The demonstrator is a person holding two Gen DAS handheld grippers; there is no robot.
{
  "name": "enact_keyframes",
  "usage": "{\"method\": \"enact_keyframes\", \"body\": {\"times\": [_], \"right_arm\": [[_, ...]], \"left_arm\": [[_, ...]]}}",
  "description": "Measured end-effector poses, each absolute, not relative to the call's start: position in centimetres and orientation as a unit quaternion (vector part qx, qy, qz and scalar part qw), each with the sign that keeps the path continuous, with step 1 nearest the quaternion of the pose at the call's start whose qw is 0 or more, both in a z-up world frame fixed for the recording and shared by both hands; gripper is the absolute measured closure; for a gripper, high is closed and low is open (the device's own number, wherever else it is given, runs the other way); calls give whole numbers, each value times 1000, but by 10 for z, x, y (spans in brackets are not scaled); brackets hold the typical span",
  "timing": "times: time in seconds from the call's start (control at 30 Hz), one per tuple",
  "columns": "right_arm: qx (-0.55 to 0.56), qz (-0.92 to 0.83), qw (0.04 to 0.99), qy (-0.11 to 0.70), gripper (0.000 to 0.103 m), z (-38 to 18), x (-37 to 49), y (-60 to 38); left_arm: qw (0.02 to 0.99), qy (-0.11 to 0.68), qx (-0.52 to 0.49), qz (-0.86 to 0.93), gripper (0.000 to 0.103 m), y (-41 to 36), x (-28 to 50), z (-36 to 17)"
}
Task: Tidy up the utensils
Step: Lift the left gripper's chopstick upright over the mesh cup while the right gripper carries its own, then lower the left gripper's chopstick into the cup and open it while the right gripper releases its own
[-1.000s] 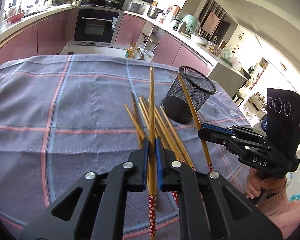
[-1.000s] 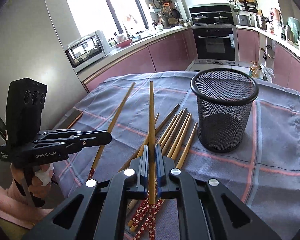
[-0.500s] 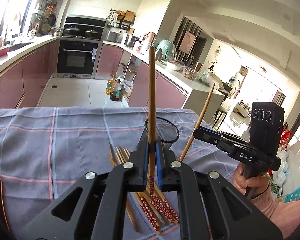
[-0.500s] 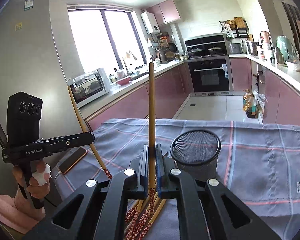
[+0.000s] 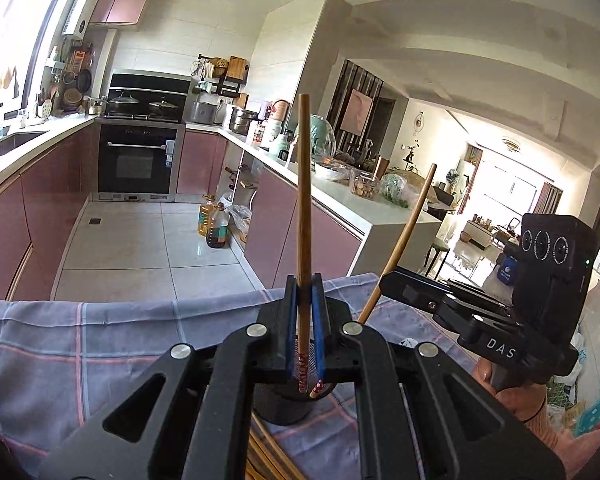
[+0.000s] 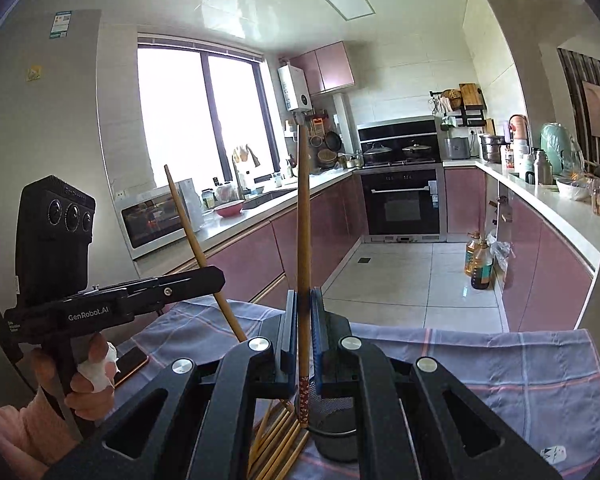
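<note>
My left gripper (image 5: 303, 292) is shut on a wooden chopstick (image 5: 303, 208) held upright, its red patterned end hanging over the black mesh holder (image 5: 284, 408). My right gripper (image 6: 303, 308) is shut on a second chopstick (image 6: 303, 240), also upright, its red end just above the mesh holder (image 6: 336, 436). In the left wrist view the right gripper (image 5: 396, 280) holds its chopstick (image 5: 404, 240) slanted towards the holder. In the right wrist view the left gripper (image 6: 216, 276) holds its chopstick (image 6: 196, 244). Several more chopsticks (image 6: 276, 440) lie on the cloth beside the holder.
A blue-grey checked cloth (image 5: 80, 352) covers the table. A phone (image 6: 130, 364) lies near the cloth's left edge. Kitchen counters, an oven (image 5: 138, 160) and oil bottles (image 5: 214, 226) on the floor stand beyond the table.
Both grippers have lifted and tilted their chopsticks upright, and brought the red ends over the mesh holder. The views have swung up from the table towards the kitchen.
</note>
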State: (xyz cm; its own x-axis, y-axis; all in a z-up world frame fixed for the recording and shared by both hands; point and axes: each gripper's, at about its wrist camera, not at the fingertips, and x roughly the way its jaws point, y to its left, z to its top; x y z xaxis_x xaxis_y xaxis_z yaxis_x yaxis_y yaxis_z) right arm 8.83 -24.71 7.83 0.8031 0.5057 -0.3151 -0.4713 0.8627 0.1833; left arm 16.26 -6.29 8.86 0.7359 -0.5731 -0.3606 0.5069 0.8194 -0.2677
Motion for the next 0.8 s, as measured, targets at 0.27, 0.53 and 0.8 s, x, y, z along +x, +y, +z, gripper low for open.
{"method": "enact_keyframes", "body": {"times": [0.27, 0.53, 0.8], "right_arm": [[22, 237, 944, 229, 98, 47, 117, -240], [16, 232, 922, 311, 97, 8, 140, -231], [29, 221, 917, 332, 97, -2, 153, -230]], "left_arm": [[918, 274, -27, -287, 95, -99, 193, 55], [899, 332, -4, -285, 95, -119, 216, -3], [896, 345, -3, -279, 95, -120, 231, -17]]}}
